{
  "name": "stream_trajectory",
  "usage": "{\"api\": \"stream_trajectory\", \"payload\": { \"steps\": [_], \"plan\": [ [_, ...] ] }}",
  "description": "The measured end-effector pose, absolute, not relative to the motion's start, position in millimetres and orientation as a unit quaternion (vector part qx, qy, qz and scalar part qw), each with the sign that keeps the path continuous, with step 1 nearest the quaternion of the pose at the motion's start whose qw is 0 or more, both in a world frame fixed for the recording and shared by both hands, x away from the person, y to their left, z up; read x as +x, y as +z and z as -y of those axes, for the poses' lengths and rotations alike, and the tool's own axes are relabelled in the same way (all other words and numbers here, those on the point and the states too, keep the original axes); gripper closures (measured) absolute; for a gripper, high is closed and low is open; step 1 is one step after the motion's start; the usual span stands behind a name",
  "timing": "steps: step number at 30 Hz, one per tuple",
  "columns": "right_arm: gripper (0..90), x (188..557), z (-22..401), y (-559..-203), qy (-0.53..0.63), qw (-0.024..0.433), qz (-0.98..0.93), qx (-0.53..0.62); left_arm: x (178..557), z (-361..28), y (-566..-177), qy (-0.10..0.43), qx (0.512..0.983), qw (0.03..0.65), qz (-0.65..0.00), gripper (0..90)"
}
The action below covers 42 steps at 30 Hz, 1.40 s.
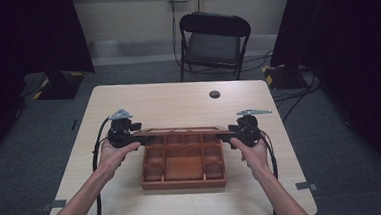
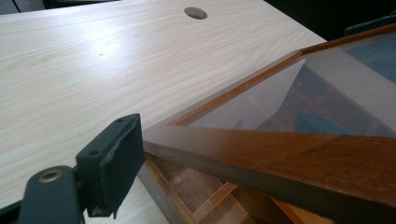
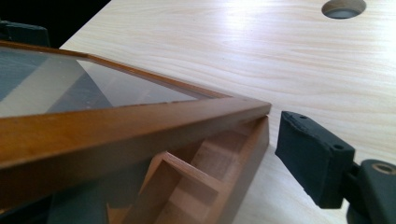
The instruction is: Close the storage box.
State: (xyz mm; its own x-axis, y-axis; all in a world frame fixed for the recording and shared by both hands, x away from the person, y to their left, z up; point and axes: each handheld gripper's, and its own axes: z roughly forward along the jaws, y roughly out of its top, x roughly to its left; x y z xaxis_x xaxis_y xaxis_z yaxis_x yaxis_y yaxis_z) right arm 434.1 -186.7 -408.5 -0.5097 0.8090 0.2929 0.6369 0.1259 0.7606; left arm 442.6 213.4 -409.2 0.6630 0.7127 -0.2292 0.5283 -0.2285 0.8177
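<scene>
One brown wooden compartment box (image 1: 183, 163) is sitting on the light wood-grain table (image 1: 178, 100), near its front middle, long axis running front to back from the person's side. Its glass-paned wooden lid (image 1: 182, 131) is standing raised at the far edge, tilted up off the box. About nine open compartments are showing inside, one large in the middle, smaller ones around it; exact count hard to tell.

Two grippers, one per hand. The left gripper (image 1: 141, 138) is reaching in at the lid's left end; in the left gripper view one black finger (image 2: 112, 161) is pressing beside the lid frame (image 2: 280, 154), the other finger hidden, so cannot tell if clamped. The right gripper (image 1: 225, 133) is sitting at the lid's right end; its visible finger (image 3: 310, 156) is standing just apart from the lid corner (image 3: 254, 108), grip state also unclear.

One round cable hole (image 1: 214, 94) in the table. One black folding chair (image 1: 213, 43) behind it. No readable writing anywhere.
</scene>
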Motion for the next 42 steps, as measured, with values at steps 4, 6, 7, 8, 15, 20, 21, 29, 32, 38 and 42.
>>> {"api": "stream_trajectory", "payload": {
  "steps": [4, 6, 7, 8, 15, 20, 21, 29, 32, 38, 42],
  "plan": [
    [26.7, 432, 190, -407, 0.442, 0.086, -0.747, 0.489, 440, -214, -410, 0.1, 0.781, 0.474, -0.394, 16.2],
    [26.6, 431, 190, -407, 0.438, 0.085, -0.75, 0.488, 439, -216, -410, 0.092, 0.776, 0.483, -0.396, 16.1],
    [26.8, 431, 190, -408, 0.437, 0.081, -0.751, 0.488, 439, -217, -410, 0.089, 0.773, 0.485, -0.4, 16.2],
    [27.1, 431, 191, -408, 0.435, 0.081, -0.751, 0.489, 440, -218, -411, 0.088, 0.773, 0.486, -0.399, 16.1],
    [29.5, 428, 200, -409, 0.424, 0.082, -0.751, 0.5, 438, -217, -410, 0.096, 0.774, 0.484, -0.398, 15.7],
    [29.7, 426, 213, -406, 0.425, 0.089, -0.74, 0.514, 435, -218, -408, 0.102, 0.777, 0.48, -0.395, 15.8],
    [29.7, 426, 215, -405, 0.428, 0.089, -0.736, 0.517, 434, -218, -408, 0.103, 0.776, 0.48, -0.395, 15.9],
    [31.0, 427, 217, -382, 0.44, 0.093, -0.738, 0.503, 428, -220, -409, 0.107, 0.777, 0.481, -0.392, 15.9],
    [34.0, 425, 213, -373, 0.444, 0.101, -0.741, 0.494, 425, -222, -408, 0.113, 0.776, 0.479, -0.394, 15.7],
    [35.9, 418, 202, -348, 0.469, 0.107, -0.738, 0.472, 422, -220, -408, 0.12, 0.782, 0.471, -0.391, 16.1],
    [40.7, 417, 190, -334, 0.493, 0.089, -0.744, 0.443, 420, -220, -409, 0.123, 0.784, 0.47, -0.387, 16.7]
  ]
}}
